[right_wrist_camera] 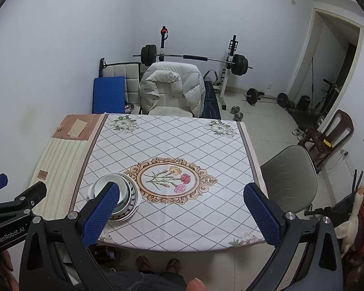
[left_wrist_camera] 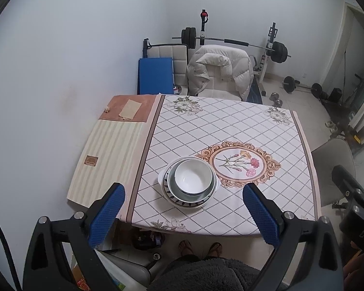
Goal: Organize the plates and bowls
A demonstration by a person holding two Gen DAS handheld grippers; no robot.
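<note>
Far left of the table, a striped cream cloth lay with a small brown label on it; behind it a brown mat carried a pale paper slip; right of these, the diamond-checked tablecloth covered the rest.

On the checked cloth, just left of the carnation medallion, stood one stack; a leaf-rimmed plate sat lowest that could be made out, on something white whose form I could not tell; a pale green bowl nested on the plate; a white bowl nested in that, its hollow holding nothing.

Left gripper was held above the near table edge, blue pads spread wide, nothing between them, touching nothing; the stack showed in the gap, well below.

Right gripper likewise stood spread wide and empty over the near edge; its left fingertip overlapped the stack in view, contact not discernible.

Right of the table stood a grey chair; beyond the far edge, a white jacket hung on a chair, and a barbell rested on its rack.
</note>
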